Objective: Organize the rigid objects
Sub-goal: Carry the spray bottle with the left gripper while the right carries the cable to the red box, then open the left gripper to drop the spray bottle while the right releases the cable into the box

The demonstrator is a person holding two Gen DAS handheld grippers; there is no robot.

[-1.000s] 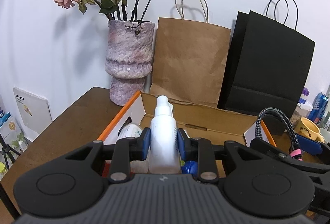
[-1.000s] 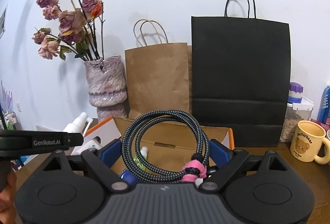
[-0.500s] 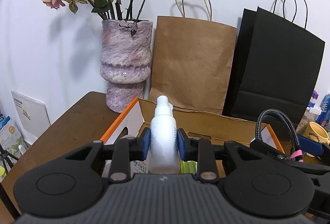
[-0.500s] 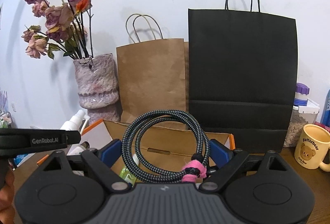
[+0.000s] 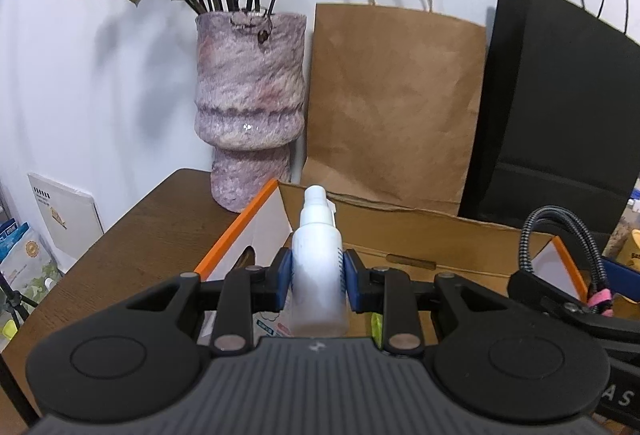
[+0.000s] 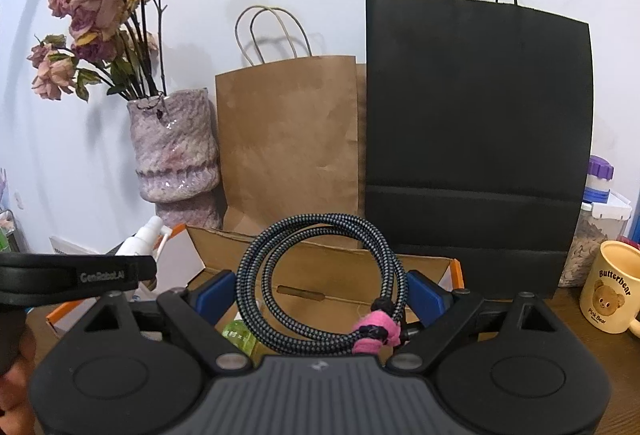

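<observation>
My left gripper (image 5: 317,272) is shut on a white spray bottle (image 5: 317,247), which stands upright between the blue pads above the near left part of an open cardboard box (image 5: 400,235) with orange flaps. The bottle (image 6: 141,239) also shows at the left of the right wrist view. My right gripper (image 6: 320,293) holds a coiled grey braided cable (image 6: 320,223) with a pink tie (image 6: 374,335). The coil stands upright and spans the wide gap between the pads, over the box (image 6: 424,267). Most of the box floor is hidden behind the grippers.
A pink stone vase (image 5: 250,107) of dried roses stands behind the box on the left. A brown paper bag (image 6: 288,139) and a black paper bag (image 6: 476,139) lean on the wall. A yellow bear mug (image 6: 612,291) and a jar (image 6: 588,243) stand at the right. A green item (image 6: 240,335) lies in the box.
Both grippers have moved forward toward the box and the wall, so the vase and bags look larger. The bottle and the cable stay gripped as before.
</observation>
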